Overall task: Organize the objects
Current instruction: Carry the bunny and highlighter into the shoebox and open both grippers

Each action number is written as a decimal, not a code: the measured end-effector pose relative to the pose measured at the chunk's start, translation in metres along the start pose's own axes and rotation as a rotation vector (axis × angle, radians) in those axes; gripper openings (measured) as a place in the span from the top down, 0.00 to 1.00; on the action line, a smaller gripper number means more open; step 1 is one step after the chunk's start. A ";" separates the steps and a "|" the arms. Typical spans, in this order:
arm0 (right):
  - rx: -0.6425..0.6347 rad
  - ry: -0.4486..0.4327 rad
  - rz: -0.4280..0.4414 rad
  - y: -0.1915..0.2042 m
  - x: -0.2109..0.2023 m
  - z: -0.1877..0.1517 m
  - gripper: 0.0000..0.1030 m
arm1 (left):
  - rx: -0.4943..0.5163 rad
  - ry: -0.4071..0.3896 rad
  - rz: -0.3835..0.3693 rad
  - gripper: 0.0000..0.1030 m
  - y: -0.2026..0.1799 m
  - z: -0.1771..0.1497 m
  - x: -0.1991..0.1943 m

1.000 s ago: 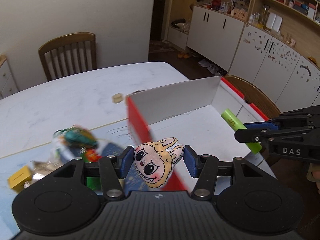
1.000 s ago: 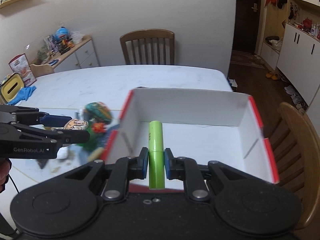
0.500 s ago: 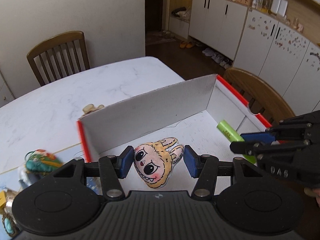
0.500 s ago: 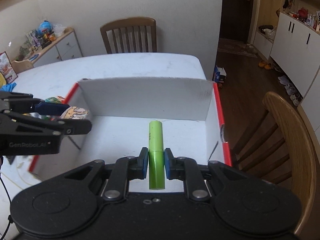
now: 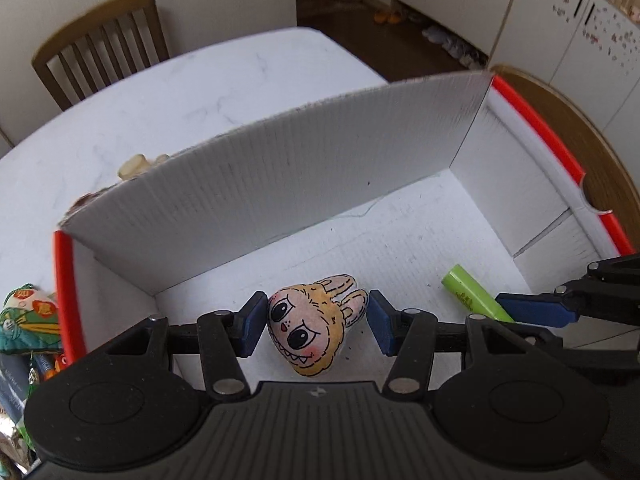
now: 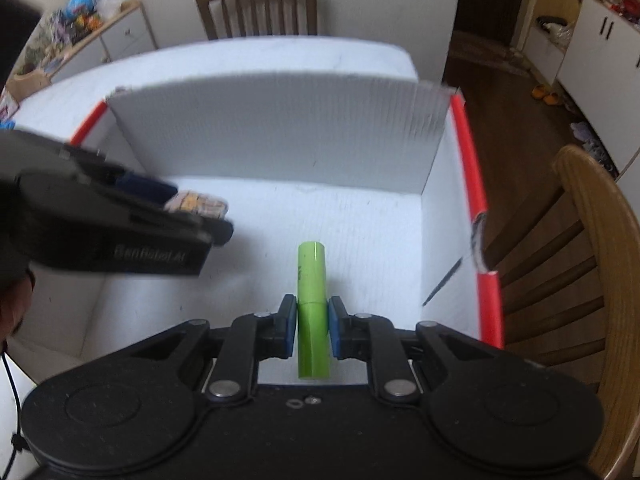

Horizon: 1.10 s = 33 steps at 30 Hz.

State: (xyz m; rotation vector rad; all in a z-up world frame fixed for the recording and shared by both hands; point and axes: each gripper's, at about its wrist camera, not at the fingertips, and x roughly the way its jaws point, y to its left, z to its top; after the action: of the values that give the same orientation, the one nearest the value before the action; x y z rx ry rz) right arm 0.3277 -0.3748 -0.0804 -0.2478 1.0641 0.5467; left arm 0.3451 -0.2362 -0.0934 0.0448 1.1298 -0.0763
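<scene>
White corrugated box with red rims (image 5: pixel 360 148): both grippers reach inside.
Left gripper (image 5: pixel 316 322) pinches a bunny-face plush charm (image 5: pixel 310 326); right gripper (image 6: pixel 313 322) clamps a green cylinder (image 6: pixel 312 280).

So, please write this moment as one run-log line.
left gripper: holds bunny-face toy | right gripper: holds green tube | both over white box

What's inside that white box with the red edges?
Over the box floor, each gripper holds one item: a cartoon bunny-face toy and a green tube. The near floor is hidden by the grippers.
</scene>
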 end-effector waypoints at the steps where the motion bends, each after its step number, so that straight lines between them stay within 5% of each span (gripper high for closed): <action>1: -0.004 0.009 0.005 0.001 0.001 0.000 0.85 | 0.002 0.017 0.004 0.48 0.000 0.001 0.003; 17: -0.016 0.164 0.013 -0.003 0.022 0.014 0.85 | -0.014 0.112 -0.006 0.46 0.000 0.004 0.019; 21: -0.006 0.159 0.027 -0.006 0.022 0.014 0.82 | -0.033 0.083 -0.021 0.39 0.006 0.002 0.009; 33: 0.005 0.055 0.094 -0.004 -0.009 0.014 0.76 | -0.070 -0.050 -0.053 0.38 0.012 -0.003 -0.044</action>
State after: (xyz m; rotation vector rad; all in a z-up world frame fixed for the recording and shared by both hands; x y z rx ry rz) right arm 0.3364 -0.3745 -0.0661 -0.2103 1.1343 0.6241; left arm 0.3249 -0.2225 -0.0546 -0.0495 1.0827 -0.0849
